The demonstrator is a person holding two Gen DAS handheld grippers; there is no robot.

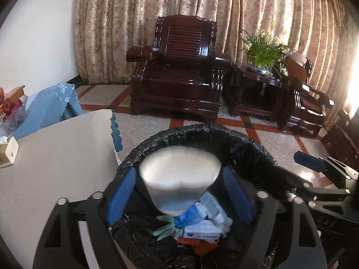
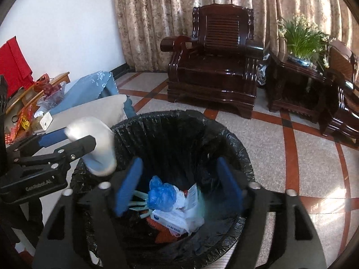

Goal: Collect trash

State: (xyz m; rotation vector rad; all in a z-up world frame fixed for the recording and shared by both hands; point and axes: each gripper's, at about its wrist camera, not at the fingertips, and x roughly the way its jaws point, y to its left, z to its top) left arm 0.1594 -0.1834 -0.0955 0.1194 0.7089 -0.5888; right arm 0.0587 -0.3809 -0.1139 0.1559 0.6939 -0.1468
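Note:
A bin lined with a black bag [image 1: 246, 143] [image 2: 179, 116] stands on the floor below both grippers. Inside lie a blue plastic bag [image 2: 161, 192], a white carton [image 2: 172, 222], a teal glove [image 1: 166, 228] and something orange. A white paper cup [image 1: 179, 179] [image 2: 98, 143], blurred, sits between the blue pads of my left gripper [image 1: 179, 192] [image 2: 78, 137] over the bin's left rim; the pads stand wide and do not press it. My right gripper [image 2: 179, 186] is open over the bin's middle. Only a faint greenish blur [image 2: 202, 204] shows beside its right pad.
A white table [image 1: 56, 168] with a tissue box [image 1: 9, 152] and a blue cloth [image 1: 51, 105] stands left of the bin. Across the tiled floor are a dark wooden armchair [image 1: 179, 67], a side table with a potted plant [image 1: 262, 51] and curtains.

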